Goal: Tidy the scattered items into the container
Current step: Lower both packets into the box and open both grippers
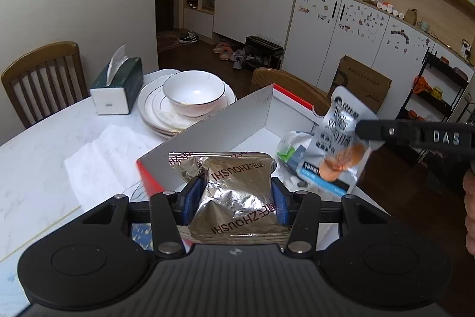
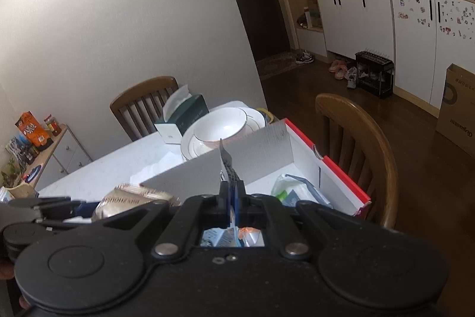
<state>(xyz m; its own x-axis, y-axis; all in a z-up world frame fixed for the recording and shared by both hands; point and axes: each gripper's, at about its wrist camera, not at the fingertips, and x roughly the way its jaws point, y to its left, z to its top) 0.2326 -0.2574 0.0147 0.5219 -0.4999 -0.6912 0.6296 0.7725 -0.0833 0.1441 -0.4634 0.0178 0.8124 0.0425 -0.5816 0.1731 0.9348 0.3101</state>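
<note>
My left gripper is shut on a silver foil snack packet and holds it over the near end of the white cardboard box with a red rim. My right gripper is shut on a white snack pouch and holds it above the box's right side; in the right wrist view the pouch shows edge-on between the fingers. A green-and-white packet lies inside the box. The foil packet also shows in the right wrist view, held by the left gripper.
A white bowl sits on stacked plates behind the box, next to a green tissue box. A white paper towel lies on the table left of the box. Wooden chairs stand at the far and right sides.
</note>
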